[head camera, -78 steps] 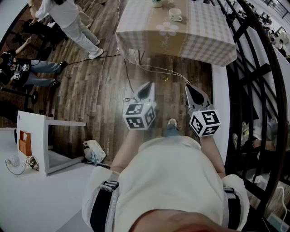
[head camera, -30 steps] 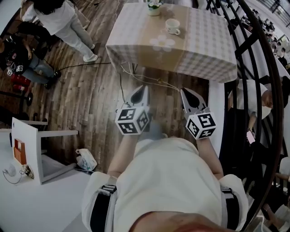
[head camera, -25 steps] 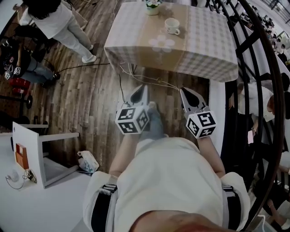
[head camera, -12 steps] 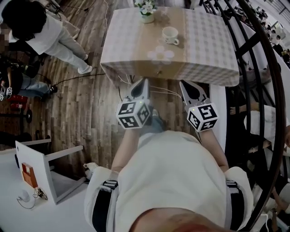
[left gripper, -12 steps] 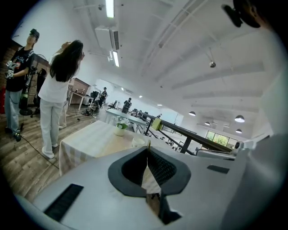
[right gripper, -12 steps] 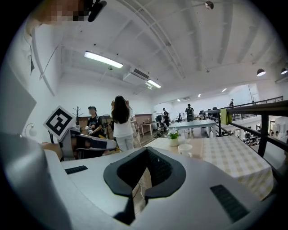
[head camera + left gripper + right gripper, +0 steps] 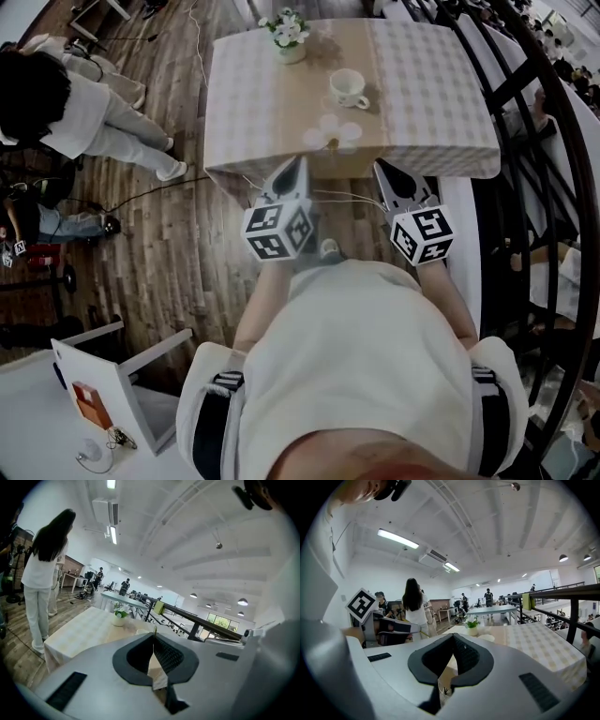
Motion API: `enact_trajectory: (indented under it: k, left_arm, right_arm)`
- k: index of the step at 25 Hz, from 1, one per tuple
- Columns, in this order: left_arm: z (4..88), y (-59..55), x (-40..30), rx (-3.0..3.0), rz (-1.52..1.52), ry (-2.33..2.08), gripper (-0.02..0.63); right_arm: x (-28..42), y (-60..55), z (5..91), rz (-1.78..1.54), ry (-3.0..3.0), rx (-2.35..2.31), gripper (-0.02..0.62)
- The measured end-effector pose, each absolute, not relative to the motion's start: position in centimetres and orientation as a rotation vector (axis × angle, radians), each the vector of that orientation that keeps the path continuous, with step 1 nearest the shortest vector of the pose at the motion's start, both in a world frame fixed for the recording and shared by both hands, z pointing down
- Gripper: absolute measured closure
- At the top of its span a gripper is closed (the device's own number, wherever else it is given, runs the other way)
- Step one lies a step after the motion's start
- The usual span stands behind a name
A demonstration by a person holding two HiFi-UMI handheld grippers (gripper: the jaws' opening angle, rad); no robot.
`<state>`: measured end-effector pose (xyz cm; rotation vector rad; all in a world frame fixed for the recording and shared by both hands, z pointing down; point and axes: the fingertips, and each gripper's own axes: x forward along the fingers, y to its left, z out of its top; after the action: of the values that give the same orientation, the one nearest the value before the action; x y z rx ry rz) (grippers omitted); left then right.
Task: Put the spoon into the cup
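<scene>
A white cup (image 7: 349, 89) stands on a saucer in the middle of a checked table (image 7: 431, 103); it also shows past the jaws in the right gripper view (image 7: 487, 638). A small gold-coloured item (image 7: 330, 143) lies by the table's near edge, too small to tell if it is the spoon. My left gripper (image 7: 298, 161) and right gripper (image 7: 380, 167) are held side by side just short of that edge, pointing at the table. Both are shut with nothing in them, as the left gripper view (image 7: 153, 633) and right gripper view (image 7: 453, 635) show.
A pot of white flowers (image 7: 289, 33) sits at the table's far side. A person in white (image 7: 89, 112) stands on the wooden floor to the left. A dark railing (image 7: 534, 141) runs along the right. Cables (image 7: 150, 187) trail on the floor, and a white shelf unit (image 7: 122, 375) lies at lower left.
The table and cup have come nearer in the head view; both grippers, still shut and empty, have moved forward up to the table's near edge.
</scene>
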<state>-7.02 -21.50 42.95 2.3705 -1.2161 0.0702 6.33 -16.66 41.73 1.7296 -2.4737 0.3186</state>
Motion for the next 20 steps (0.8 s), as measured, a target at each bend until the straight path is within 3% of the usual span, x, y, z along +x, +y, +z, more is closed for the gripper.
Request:
enact_trajectory:
  k: [20]
  left_arm:
    - [47.0, -33.6, -3.3, 2.394, 0.162, -1.02, 0.601]
  right_arm:
    - [7.9, -25.3, 45.3, 0.421, -2.318, 1.839, 0.595]
